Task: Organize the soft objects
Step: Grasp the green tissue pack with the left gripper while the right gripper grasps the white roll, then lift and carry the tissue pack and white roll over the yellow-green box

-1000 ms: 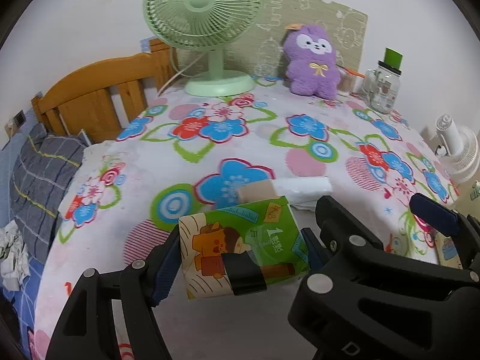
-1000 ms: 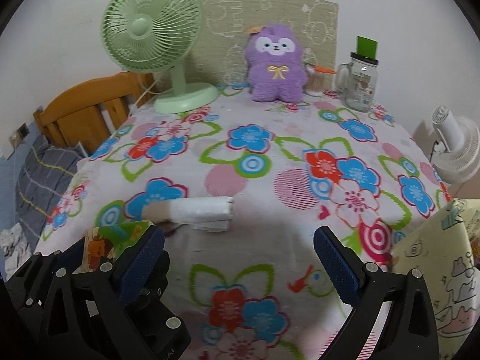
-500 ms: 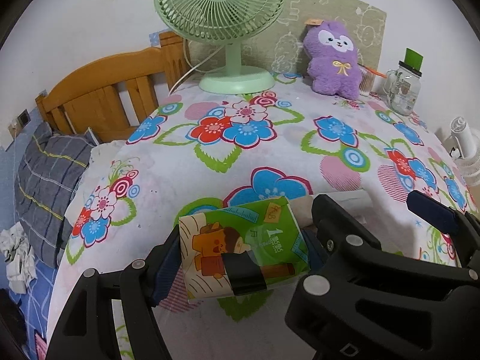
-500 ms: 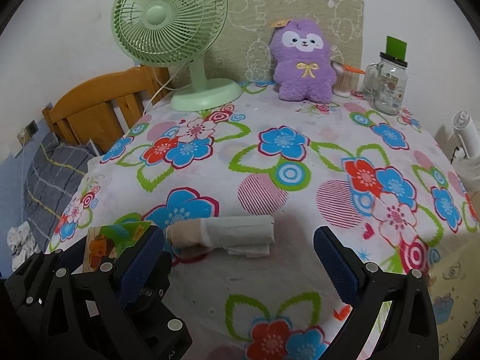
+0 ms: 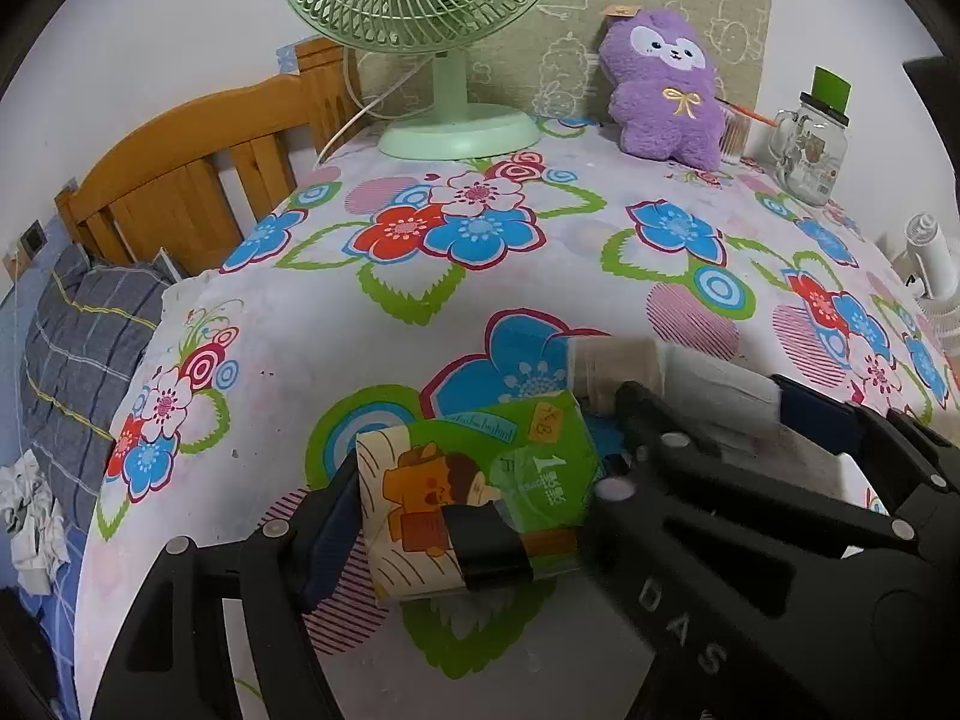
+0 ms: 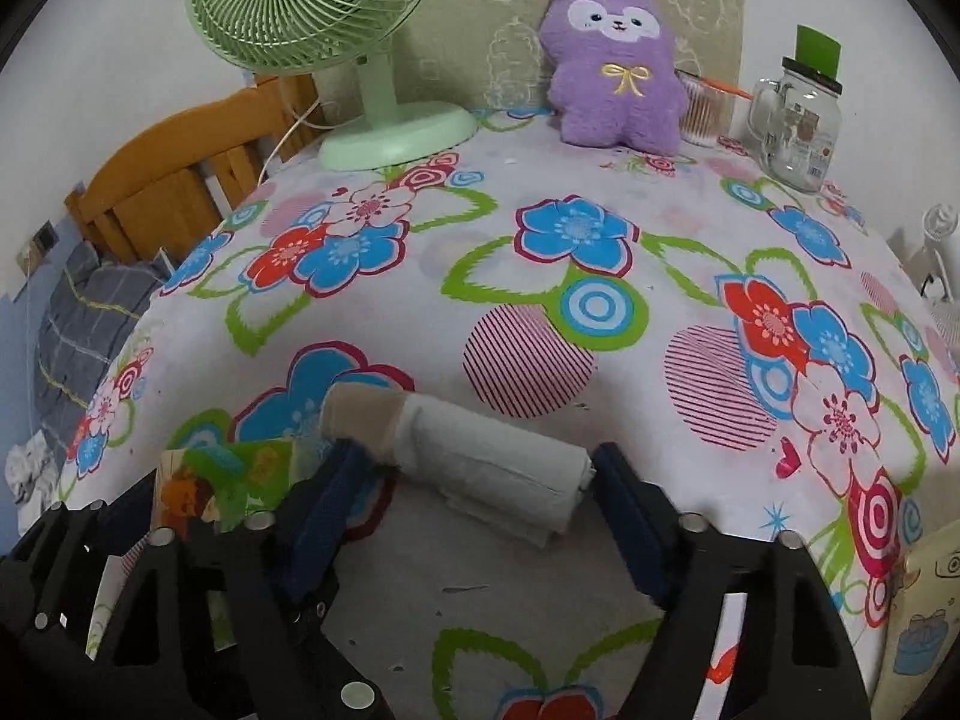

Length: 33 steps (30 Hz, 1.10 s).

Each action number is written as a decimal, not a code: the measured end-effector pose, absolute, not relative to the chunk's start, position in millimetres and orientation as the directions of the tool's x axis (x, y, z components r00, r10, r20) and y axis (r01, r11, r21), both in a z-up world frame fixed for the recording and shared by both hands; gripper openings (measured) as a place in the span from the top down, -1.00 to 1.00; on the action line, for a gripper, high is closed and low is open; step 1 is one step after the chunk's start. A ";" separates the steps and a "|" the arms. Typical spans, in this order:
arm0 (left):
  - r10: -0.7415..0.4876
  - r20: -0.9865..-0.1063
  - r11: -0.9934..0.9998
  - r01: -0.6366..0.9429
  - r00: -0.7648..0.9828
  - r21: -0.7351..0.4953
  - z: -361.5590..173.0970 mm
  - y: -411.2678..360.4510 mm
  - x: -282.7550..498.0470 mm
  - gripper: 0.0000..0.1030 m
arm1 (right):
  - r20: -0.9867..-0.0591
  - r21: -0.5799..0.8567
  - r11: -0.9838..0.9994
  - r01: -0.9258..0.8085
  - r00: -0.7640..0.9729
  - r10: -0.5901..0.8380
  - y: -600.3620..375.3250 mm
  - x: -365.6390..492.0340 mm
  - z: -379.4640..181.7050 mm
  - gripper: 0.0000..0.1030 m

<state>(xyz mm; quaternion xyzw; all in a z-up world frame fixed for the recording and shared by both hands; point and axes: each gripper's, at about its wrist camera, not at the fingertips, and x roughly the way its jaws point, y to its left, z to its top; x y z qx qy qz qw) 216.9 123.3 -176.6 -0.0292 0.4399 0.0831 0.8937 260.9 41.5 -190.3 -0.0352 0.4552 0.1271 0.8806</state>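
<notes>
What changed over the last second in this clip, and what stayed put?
Both claws advanced across the table. The right claw, open, now straddles the rolled cloth, which was well ahead of it before. The left claw kept its grip on the tissue pack. The fan, purple plush and jar did not move.

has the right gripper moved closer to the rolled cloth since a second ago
Yes. The right gripper has advanced toward the rolled cloth, which lies unmoved on its blue flower on the tablecloth. The open jaws now flank the roll.
</notes>
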 end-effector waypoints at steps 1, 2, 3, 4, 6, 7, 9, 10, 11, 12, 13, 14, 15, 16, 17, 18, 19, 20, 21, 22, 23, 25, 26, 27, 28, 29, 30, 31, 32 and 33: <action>0.124 -0.791 0.984 -0.175 0.599 0.022 -176.5 123.3 217.0 -0.50 | -0.809 0.050 0.965 -0.258 0.556 0.190 41.9 260.7 -189.9 -0.19; 0.126 -0.791 0.984 -0.175 0.599 0.024 -176.4 123.1 217.1 -0.50 | -0.808 0.048 0.965 -0.259 0.558 0.190 41.8 260.6 -189.9 0.04; 0.127 -0.790 0.984 -0.175 0.599 0.025 -176.4 123.0 217.0 -0.50 | -0.808 0.048 0.964 -0.263 0.558 0.192 41.8 260.6 -189.9 0.14; 0.127 -0.790 0.984 -0.175 0.599 0.026 -176.4 122.9 217.0 -0.50 | -0.807 0.050 0.963 -0.267 0.557 0.196 41.5 260.5 -189.8 0.17; 0.128 -0.790 0.984 -0.174 0.600 0.028 -176.1 122.5 217.2 -0.50 | -0.806 0.055 0.962 -0.269 0.557 0.202 40.3 259.6 -189.6 0.27; 0.127 -0.790 0.985 -0.171 0.600 0.028 -175.9 122.2 216.8 -0.50 | -0.806 0.056 0.961 -0.272 0.556 0.204 40.0 259.1 -189.5 0.31; 0.127 -0.789 0.985 -0.167 0.601 0.032 -175.7 120.8 216.1 -0.50 | -0.806 0.058 0.960 -0.273 0.555 0.207 38.8 258.3 -189.4 0.35; 0.125 -0.790 0.986 -0.164 0.601 0.031 -175.5 120.3 215.6 -0.49 | -0.806 0.058 0.961 -0.271 0.556 0.206 38.2 257.5 -189.0 0.36; 0.122 -0.790 0.986 -0.162 0.600 0.029 -175.2 120.0 215.3 -0.49 | -0.806 0.059 0.961 -0.271 0.555 0.206 37.8 257.0 -188.5 0.36; 0.118 -0.791 0.987 -0.159 0.600 0.026 -174.8 119.5 214.5 -0.49 | -0.807 0.059 0.961 -0.270 0.554 0.205 37.3 256.1 -188.0 0.37; 0.114 -0.791 0.987 -0.157 0.601 0.023 -174.2 118.6 213.8 -0.49 | -0.805 0.059 0.961 -0.270 0.557 0.205 36.5 254.7 -186.9 0.37; 0.111 -0.792 0.988 -0.154 0.601 0.022 -173.7 117.6 212.9 -0.49 | -0.804 0.059 0.960 -0.273 0.557 0.207 36.4 253.1 -185.7 0.37; 0.102 -0.790 0.989 -0.151 0.604 0.013 -172.6 116.8 211.5 -0.49 | -0.803 0.062 0.961 -0.271 0.558 0.209 35.4 251.5 -184.5 0.38; 0.100 -0.789 0.989 -0.149 0.606 0.010 -171.4 115.5 210.0 -0.49 | -0.801 0.062 0.961 -0.269 0.561 0.208 34.3 250.2 -182.9 0.38; 0.100 -0.785 0.989 -0.147 0.611 0.012 -169.2 113.7 208.1 -0.49 | -0.799 0.061 0.962 -0.266 0.565 0.207 32.9 248.4 -180.6 0.38; 0.101 -0.783 0.989 -0.146 0.614 0.013 -168.0 112.5 206.8 -0.49 | -0.796 0.061 0.963 -0.263 0.569 0.206 31.5 246.5 -178.4 0.38; 0.100 -0.780 0.990 -0.144 0.618 0.013 -165.9 110.6 204.8 -0.49 | -0.793 0.059 0.964 -0.260 0.574 0.204 29.6 244.2 -175.9 0.38; 0.098 -0.778 0.990 -0.142 0.621 0.012 -164.6 109.4 203.4 -0.49 | -0.791 0.059 0.965 -0.257 0.577 0.202 28.1 242.7 -173.9 0.38; 0.097 -0.775 0.990 -0.141 0.624 0.010 -162.7 108.1 201.9 -0.49 | -0.790 0.060 0.965 -0.255 0.579 0.202 26.5 241.2 -172.2 0.38; 0.096 -0.772 0.990 -0.139 0.628 0.009 -161.1 106.6 199.6 -0.49 | -0.788 0.060 0.966 -0.253 0.581 0.201 24.5 239.3 -170.2 0.38; 0.094 -0.768 0.991 -0.136 0.633 0.009 -158.6 104.1 196.9 -0.49 | -0.785 0.058 0.967 -0.250 0.586 0.199 22.0 236.3 -167.0 0.38; 0.092 -0.764 0.991 -0.132 0.639 0.009 -155.2 100.8 193.9 -0.49 | -0.782 0.056 0.968 -0.244 0.592 0.195 18.1 232.0 -163.2 0.38; 0.092 -0.760 0.992 -0.129 0.644 0.011 -152.6 98.1 191.1 -0.49 | -0.780 0.056 0.969 -0.242 0.594 0.194 15.9 229.8 -161.2 0.38; 0.092 -0.757 0.992 -0.127 0.647 0.011 -150.8 96.5 189.2 -0.49 | -0.778 0.056 0.969 -0.240 0.598 0.192 13.8 227.2 -158.9 0.38; 0.091 -0.754 0.992 -0.125 0.651 0.011 -148.7 94.2 187.3 -0.49 | -0.775 0.055 0.970 -0.236 0.603 0.191 11.2 224.1 -156.1 0.38; 0.089 -0.749 0.993 -0.121 0.656 0.012 -146.1 91.5 184.3 -0.49 | -0.772 0.054 0.971 -0.234 0.606 0.190 9.2 221.5 -153.9 0.38; 0.088 -0.747 0.993 -0.120 0.659 0.012 -144.5 89.7 182.6 -0.49 | -0.769 0.053 0.971 -0.232 0.611 0.188 6.6 218.2 -151.0 0.38; 0.087 -0.744 0.993 -0.118 0.662 0.011 -142.8 87.6 180.6 -0.49 | -0.766 0.052 0.972 -0.229 0.615 0.186 4.5 216.0 -148.8 0.38; 0.086 -0.741 0.993 -0.116 0.666 0.011 -140.8 85.4 178.5 -0.49 | -0.764 0.052 0.972 -0.227 0.618 0.185 2.9 214.4 -147.2 0.38; 0.084 -0.738 0.993 -0.114 0.669 0.011 -138.7 83.0 176.0 -0.49 | -0.761 0.051 0.973 -0.225 0.622 0.183 0.7 211.7 -144.9 0.38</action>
